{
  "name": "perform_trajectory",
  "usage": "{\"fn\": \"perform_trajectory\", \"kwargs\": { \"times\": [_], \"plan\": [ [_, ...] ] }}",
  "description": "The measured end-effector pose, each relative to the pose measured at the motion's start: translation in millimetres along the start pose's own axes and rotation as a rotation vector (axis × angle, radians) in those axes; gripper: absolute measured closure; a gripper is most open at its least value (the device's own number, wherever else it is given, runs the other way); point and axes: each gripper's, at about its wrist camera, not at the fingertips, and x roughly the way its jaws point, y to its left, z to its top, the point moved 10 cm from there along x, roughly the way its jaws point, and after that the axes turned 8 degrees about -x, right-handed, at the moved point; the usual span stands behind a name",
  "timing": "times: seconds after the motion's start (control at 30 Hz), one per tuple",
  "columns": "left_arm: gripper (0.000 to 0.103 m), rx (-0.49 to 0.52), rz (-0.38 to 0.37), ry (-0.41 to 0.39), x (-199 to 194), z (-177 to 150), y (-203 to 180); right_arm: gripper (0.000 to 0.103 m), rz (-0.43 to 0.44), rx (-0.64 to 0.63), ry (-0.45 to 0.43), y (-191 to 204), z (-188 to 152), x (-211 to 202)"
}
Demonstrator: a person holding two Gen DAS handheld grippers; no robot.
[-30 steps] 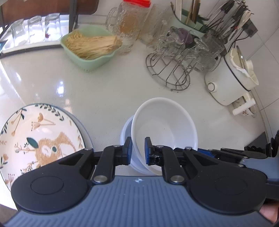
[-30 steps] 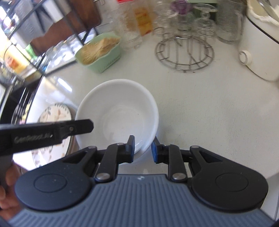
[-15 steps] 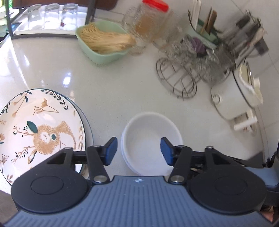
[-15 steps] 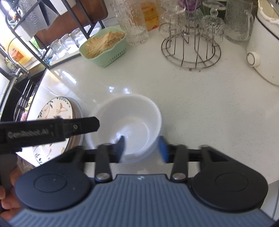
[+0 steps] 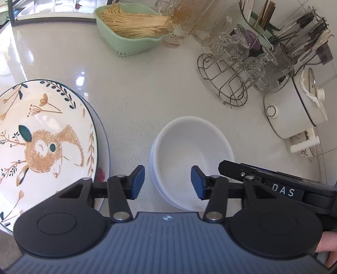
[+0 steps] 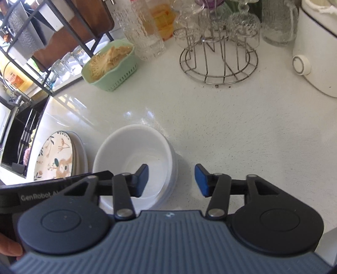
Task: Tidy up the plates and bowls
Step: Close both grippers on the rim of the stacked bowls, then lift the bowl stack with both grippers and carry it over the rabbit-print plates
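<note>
A pale speckled tabletop (image 6: 231,126) fills the room's near part, glossy with bright daylight glints near its middle. Behind the wire glass rack (image 6: 219,63), which stands toward the back of it, white wall tiles (image 5: 316,12) rise. Far to the left of the rack a black metal shelf frame (image 6: 48,69) stands at the tabletop's edge, and beyond that frame lies a dark sink (image 6: 19,134).

We see nested bowls (image 5: 190,147) on the counter (image 5: 134,92), plate stack (image 5: 42,134) just left, basket (image 5: 128,40) behind, wire rack (image 5: 227,84) and cooker (image 5: 294,109) behind right.
</note>
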Motion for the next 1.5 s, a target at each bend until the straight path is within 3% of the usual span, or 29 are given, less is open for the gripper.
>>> {"fn": "perform_trajectory", "kwargs": {
  "times": [0.1, 0.27, 0.7, 1.13, 1.5],
  "plan": [
    [0.056, 0.002, 0.004, 0.002, 6.1, 1.0, -0.6, 0.067, 0.014, 0.005, 0.018, 2.6, -0.3, 9.2],
    [0.064, 0.012, 0.017, 0.002, 13.9, 2.4, -1.2, 0.068, -0.002, 0.010, 0.011, 3.8, 1.2, 17.2],
    [0.064, 0.036, 0.011, 0.001, 17.4, 3.8, -7.8, 0.072, -0.013, 0.062, 0.003, 2.5, 1.7, 19.1],
    [0.064, 0.024, -0.035, -0.047, -31.3, 27.1, -13.4, 0.072, 0.003, 0.067, -0.065, 26.7, 22.1, -17.8],
    [0.064, -0.012, -0.062, -0.097, -78.9, 39.1, 13.5, 0.072, 0.035, 0.047, -0.105, 70.4, 33.2, -35.0]
  ]
}}
